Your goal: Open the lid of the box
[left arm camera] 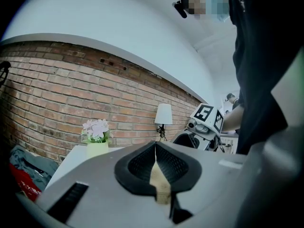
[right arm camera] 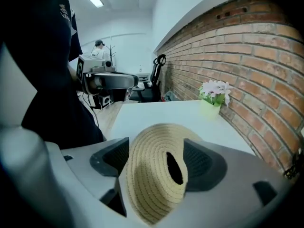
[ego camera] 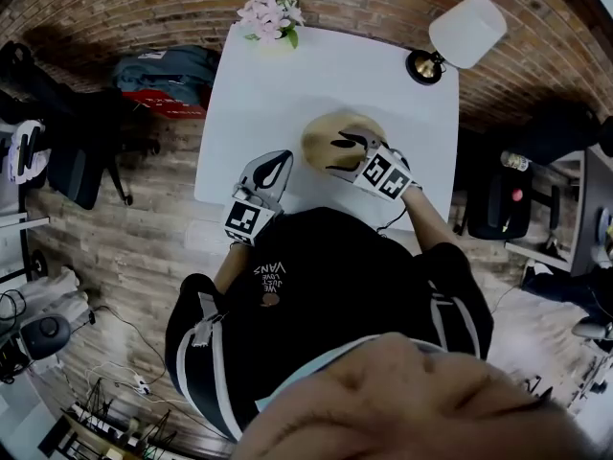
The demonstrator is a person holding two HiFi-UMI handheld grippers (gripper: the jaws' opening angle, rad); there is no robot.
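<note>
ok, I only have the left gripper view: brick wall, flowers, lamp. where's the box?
Observer: The woven box sits near the middle of the white table, off to the right of your view.
Operator: right claw on it?
Observer: The right claw is down over the box's top with its jaws apart, one on each side. It is not clamped.
Operator: and where's my claw relative to it?
Observer: The left claw is at the table's near edge, left of the box and not touching it.
</note>
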